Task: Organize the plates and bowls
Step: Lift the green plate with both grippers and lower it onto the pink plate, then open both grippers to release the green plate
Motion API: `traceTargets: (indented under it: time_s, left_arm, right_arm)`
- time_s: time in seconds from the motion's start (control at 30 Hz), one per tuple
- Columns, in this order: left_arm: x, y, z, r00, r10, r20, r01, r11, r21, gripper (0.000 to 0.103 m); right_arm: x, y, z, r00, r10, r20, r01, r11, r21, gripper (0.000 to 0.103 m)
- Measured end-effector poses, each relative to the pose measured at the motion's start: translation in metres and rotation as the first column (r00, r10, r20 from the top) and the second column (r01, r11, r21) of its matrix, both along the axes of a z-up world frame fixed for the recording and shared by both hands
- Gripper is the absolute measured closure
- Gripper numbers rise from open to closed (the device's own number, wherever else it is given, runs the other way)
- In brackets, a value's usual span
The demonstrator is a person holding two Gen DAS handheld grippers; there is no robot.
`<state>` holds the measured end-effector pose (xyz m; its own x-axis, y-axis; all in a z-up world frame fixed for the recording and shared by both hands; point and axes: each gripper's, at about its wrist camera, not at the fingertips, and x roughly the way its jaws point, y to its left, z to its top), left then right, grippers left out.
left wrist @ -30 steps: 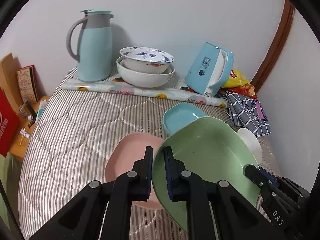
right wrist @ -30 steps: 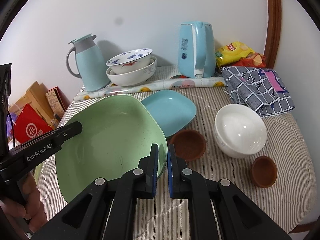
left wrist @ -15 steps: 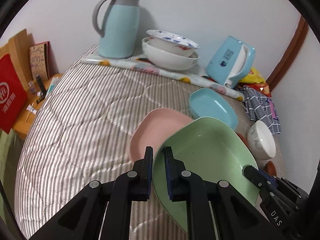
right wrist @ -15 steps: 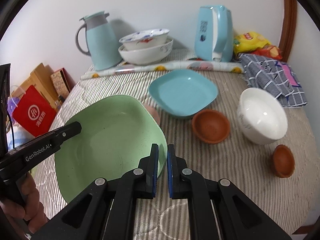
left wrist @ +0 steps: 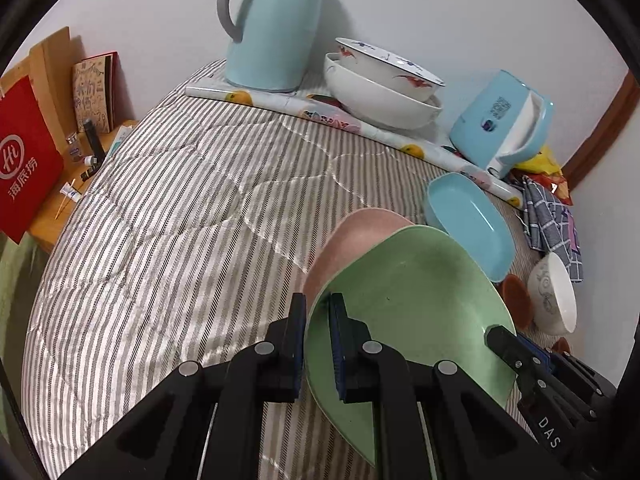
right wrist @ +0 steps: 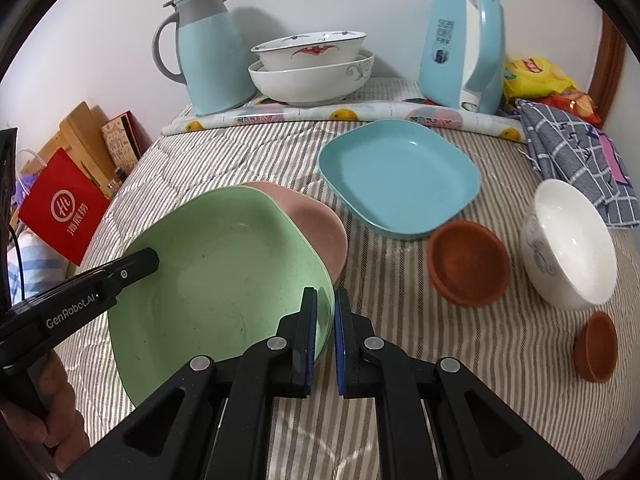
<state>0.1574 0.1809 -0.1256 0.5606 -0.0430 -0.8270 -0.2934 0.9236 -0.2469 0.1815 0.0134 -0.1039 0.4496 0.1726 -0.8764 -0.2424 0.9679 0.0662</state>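
A grey-and-white striped quilted cloth (right wrist: 460,360) covered the surface against a plain white wall. Your left gripper (left wrist: 318,340) pinched the near-left rim of the large pale green square plastic plate (right wrist: 224,280), one finger under the rim and one inside it. Your right gripper (right wrist: 326,336) clamped the same plate's opposite rim, fingers on either side of the edge. The green plate sat between your two tools, overlapping the pink square plastic plate (right wrist: 316,220); whether it touched it could not be told. Just beyond lay the light blue square plastic plate (right wrist: 400,176), with a larger brown bowl (right wrist: 466,264) in front of it, a white ceramic bowl (right wrist: 568,244) beside that and a small brown cup (right wrist: 596,346) nearest you. At the back stood a pale blue thermal jug (right wrist: 208,60), two stacked white patterned bowls (right wrist: 312,64) and a light blue electric kettle (right wrist: 464,48).
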Motion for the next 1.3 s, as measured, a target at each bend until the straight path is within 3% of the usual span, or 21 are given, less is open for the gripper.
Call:
traceTargets:
  time_s: [0.57, 0.93, 1.07, 1.13, 1.23, 1.3]
  left_arm:
    - [0.021, 0.001, -0.016, 1.000, 0.006, -0.013, -0.005, 1.000, 0.008, 0.091]
    - [0.022, 0.003, -0.019, 1.000, 0.001, -0.029, -0.001, 1.000, 0.003, 0.091]
    - [0.020, 0.002, -0.018, 0.999, 0.004, -0.052, -0.003, 1.000, 0.021, 0.091]
    - [0.017, 0.001, -0.015, 0.999, 0.009, -0.050, -0.008, 1.000, 0.024, 0.086]
    - [0.010, -0.003, -0.005, 0.999, 0.023, -0.028, -0.021, 0.998, 0.053, 0.069]
    - [0.005, -0.005, 0.003, 0.999, 0.032, -0.008, -0.032, 0.996, 0.078, 0.067]
  right_arm:
    - [0.040, 0.009, -0.024, 0.999, 0.049, 0.000, -0.049, 0.997, -0.054, 0.095]
    - [0.056, 0.013, -0.023, 0.996, 0.081, 0.039, -0.078, 0.994, -0.075, 0.094]
    - [0.053, 0.004, -0.012, 0.996, 0.078, 0.049, -0.076, 0.996, -0.038, 0.082]
    - [0.048, 0.000, -0.004, 0.995, 0.081, 0.059, -0.080, 0.997, -0.019, 0.079]
    - [0.040, -0.011, 0.010, 0.993, 0.078, 0.094, -0.076, 0.997, -0.020, 0.054]
    - [0.035, -0.022, 0.022, 0.989, 0.068, 0.131, -0.065, 0.998, -0.026, 0.045]
